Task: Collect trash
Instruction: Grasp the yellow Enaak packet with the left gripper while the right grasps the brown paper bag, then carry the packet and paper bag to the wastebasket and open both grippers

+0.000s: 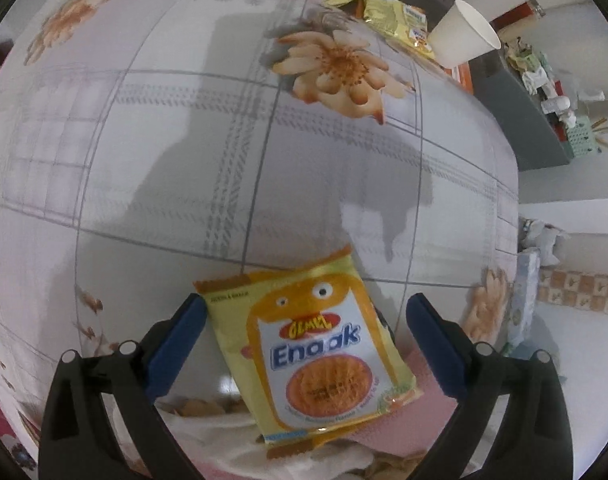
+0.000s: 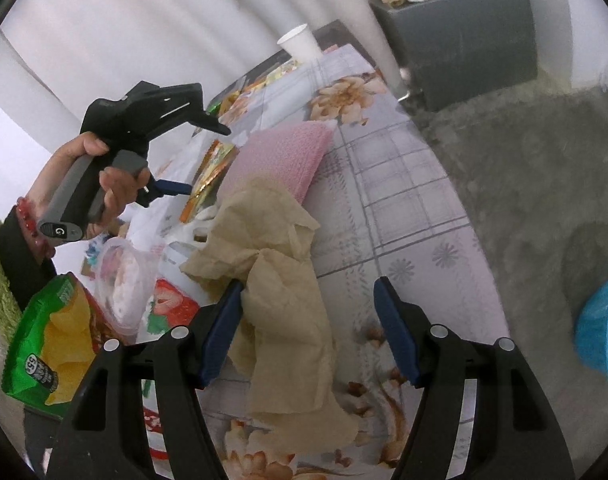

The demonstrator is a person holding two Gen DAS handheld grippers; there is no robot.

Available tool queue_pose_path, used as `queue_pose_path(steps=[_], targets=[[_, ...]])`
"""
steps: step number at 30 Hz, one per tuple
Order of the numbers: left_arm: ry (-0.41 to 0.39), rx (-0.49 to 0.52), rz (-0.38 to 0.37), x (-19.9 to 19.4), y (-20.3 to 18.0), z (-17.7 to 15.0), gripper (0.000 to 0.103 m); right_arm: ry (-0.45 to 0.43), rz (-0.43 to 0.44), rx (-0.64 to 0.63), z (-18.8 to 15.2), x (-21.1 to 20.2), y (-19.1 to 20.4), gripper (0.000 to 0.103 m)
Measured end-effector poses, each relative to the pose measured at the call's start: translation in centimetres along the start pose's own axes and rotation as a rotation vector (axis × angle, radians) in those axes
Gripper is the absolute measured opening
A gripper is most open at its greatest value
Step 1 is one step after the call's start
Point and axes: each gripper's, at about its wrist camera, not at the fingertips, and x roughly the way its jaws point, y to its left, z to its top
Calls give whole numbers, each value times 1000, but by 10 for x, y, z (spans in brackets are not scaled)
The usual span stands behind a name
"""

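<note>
A yellow snack packet point(image 1: 316, 354) lies between my left gripper's point(image 1: 306, 342) blue pads, which stand apart on either side of it; I cannot tell if the left pad touches its edge. Only the left wrist view shows its printed front. The right wrist view shows my right gripper point(image 2: 308, 332) open over a crumpled brown paper point(image 2: 281, 292) on the flowered tablecloth point(image 2: 404, 200), beside a pink cloth point(image 2: 287, 156). A white paper cup point(image 2: 301, 44) stands at the far end, a green chip bag point(image 2: 51, 344) nearer.
</note>
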Motion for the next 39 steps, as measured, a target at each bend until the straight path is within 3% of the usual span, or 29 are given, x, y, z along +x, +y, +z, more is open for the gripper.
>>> queue_pose_path(steps=[8, 15, 16, 19, 25, 29, 30, 39], targets=[[-39, 143, 88, 6, -17, -8, 95, 1, -82, -94, -3, 5, 13, 61], [-85, 170, 114, 1, -18, -10, 72, 13, -119, -131, -4, 7, 14, 45], [-89, 173, 113, 0, -17, -10, 69, 16, -115, -130, -4, 7, 13, 40], [-111, 171, 98, -3, -14, -11, 65, 26, -103, -120, -4, 10, 13, 26], [-177, 160, 58, -10, -9, -12, 56, 36, -82, -100, -2, 14, 10, 10], [-189, 153, 29, -13, -7, -10, 50, 29, -73, -91, 0, 12, 10, 6], [-199, 152, 17, -16, -6, -10, 31, 24, -74, -91, 0, 10, 10, 6], [-242, 163, -32, -35, 1, -15, 29, -22, -90, -115, 3, -11, 19, 4]])
